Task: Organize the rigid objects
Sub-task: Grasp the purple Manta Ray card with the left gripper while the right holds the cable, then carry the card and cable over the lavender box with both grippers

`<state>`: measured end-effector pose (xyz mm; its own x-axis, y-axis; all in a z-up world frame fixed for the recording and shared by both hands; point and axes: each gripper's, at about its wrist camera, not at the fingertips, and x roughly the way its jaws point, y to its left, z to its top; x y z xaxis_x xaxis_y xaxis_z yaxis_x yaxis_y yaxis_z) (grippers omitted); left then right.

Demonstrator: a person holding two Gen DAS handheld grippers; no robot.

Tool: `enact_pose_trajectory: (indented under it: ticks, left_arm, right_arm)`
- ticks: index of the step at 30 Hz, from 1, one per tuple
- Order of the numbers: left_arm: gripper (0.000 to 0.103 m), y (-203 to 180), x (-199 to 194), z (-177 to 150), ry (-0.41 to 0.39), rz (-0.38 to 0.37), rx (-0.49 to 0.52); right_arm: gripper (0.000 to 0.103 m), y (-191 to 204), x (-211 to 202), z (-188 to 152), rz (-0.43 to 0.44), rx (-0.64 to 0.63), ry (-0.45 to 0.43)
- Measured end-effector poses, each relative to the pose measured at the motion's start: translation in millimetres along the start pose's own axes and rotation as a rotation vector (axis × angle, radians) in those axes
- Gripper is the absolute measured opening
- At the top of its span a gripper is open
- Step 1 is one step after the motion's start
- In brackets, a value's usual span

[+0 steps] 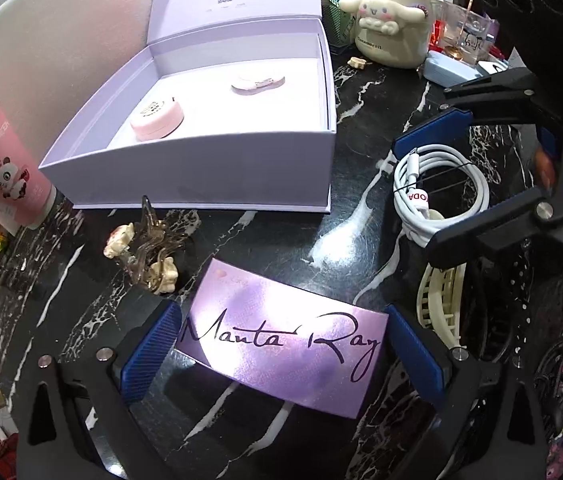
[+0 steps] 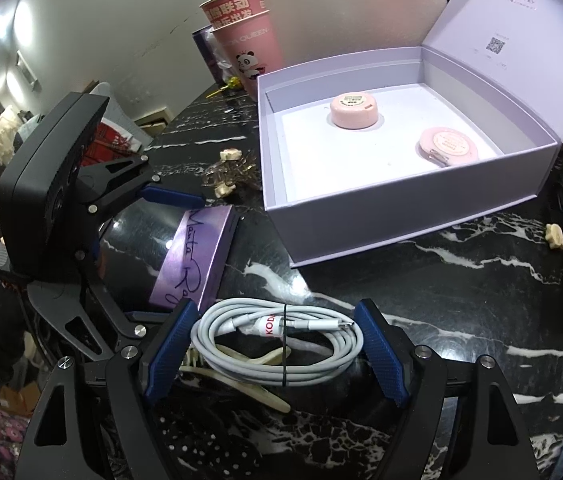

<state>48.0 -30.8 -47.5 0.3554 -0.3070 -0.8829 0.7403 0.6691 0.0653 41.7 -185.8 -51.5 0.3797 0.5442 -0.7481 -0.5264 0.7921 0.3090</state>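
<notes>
My left gripper (image 1: 281,344) is shut on a purple "Manta Ray" box (image 1: 281,336), held by its two ends just above the black marble table (image 1: 361,128). It also shows in the right wrist view (image 2: 193,256). My right gripper (image 2: 277,340) is shut on a coiled white cable (image 2: 277,344), also seen in the left wrist view (image 1: 437,192). The open lilac gift box (image 1: 201,168) lies beyond, holding a pink round case (image 1: 157,118) and a flatter pink compact (image 1: 257,82); both show in the right wrist view (image 2: 355,110), (image 2: 447,146).
A clear hair claw with cream flowers (image 1: 145,252) lies left of the purple box. Pink paper cups (image 2: 249,48) stand at the gift box's left. A cream Cinnamoroll jar (image 1: 393,20) and clutter stand at the back. A cream hair clip (image 2: 241,376) lies under the cable.
</notes>
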Motion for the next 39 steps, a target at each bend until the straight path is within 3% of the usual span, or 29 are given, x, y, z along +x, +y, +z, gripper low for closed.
enact_pose_trajectory:
  ticks: [8,14,28,39]
  left_arm:
    - [0.101,1,-4,-7,-0.047,0.007,-0.038]
    - [0.101,5,-12,-12,-0.084,0.003,-0.132]
    - [0.101,-8,-46,-6,-0.15,0.082,-0.211]
    - [0.101,-19,-67,13,-0.198,0.185,-0.224]
  right_arm:
    - [0.081,0,1,0,-0.01,0.008,0.005]
    - [0.081,1,2,0,-0.011,0.01,0.0]
    - [0.081,7,-15,-7,-0.026,0.0,-0.041]
    - [0.081,10,-42,-6,-0.07,-0.022,-0.096]
